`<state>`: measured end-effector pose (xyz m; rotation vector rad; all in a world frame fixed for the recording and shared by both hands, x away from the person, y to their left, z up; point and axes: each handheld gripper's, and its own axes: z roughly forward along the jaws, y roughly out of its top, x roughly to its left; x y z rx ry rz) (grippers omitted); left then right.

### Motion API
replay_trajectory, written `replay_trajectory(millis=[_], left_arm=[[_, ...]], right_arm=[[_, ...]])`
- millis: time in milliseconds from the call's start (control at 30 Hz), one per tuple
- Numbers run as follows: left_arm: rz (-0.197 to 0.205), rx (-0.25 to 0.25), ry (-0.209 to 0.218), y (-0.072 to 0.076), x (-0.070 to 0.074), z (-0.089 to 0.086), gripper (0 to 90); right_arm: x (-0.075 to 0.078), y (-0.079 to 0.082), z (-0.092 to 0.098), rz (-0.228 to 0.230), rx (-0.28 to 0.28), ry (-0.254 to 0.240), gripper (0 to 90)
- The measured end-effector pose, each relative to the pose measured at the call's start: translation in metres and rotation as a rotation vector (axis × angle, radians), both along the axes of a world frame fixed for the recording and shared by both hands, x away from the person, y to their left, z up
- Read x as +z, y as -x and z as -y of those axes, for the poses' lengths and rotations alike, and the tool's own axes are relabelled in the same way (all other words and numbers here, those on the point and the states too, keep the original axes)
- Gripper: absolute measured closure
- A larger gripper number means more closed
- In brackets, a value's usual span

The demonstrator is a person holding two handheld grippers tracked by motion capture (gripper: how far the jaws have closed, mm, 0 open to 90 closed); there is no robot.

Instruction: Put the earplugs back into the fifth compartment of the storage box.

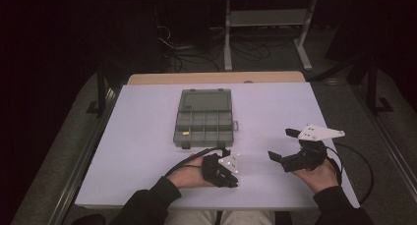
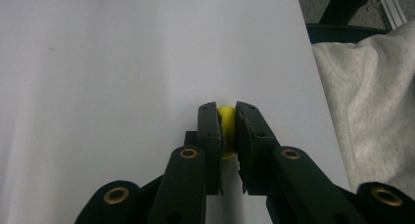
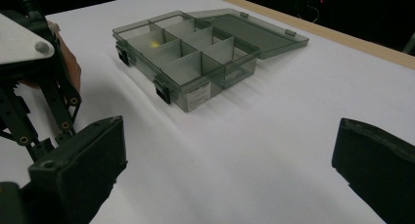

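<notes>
My left gripper is shut on a small yellow piece, held low over the white table close to its near edge. In the high view it sits under the person's left hand, in front of the box. A smoky grey compartment box lies with its lid open flat at mid-table, and one yellow piece rests in a front-left cell. From the right gripper view the box is ahead and to the left. My right gripper stands open and holds nothing, right of the box.
The white table has a wooden strip along its far edge. The person's grey trousers lie just past the near edge. A metal stand and cables are on the dark floor beyond.
</notes>
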<state>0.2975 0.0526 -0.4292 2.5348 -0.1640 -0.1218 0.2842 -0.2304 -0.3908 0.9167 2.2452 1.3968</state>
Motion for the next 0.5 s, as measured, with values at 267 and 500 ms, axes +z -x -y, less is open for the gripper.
replay_trajectory(millis=[267, 500], left_arm=[[0.002, 0.012, 0.03, -0.004, 0.011, -0.007, 81.1], [0.004, 0.029, 0.067, -0.009, 0.022, -0.017, 80.8]], right_arm=[[0.0, 0.0, 0.0, -0.006, 0.0, 0.002, 0.0], [-0.001, 0.0, 0.0, -0.009, 0.003, 0.002, 0.0]])
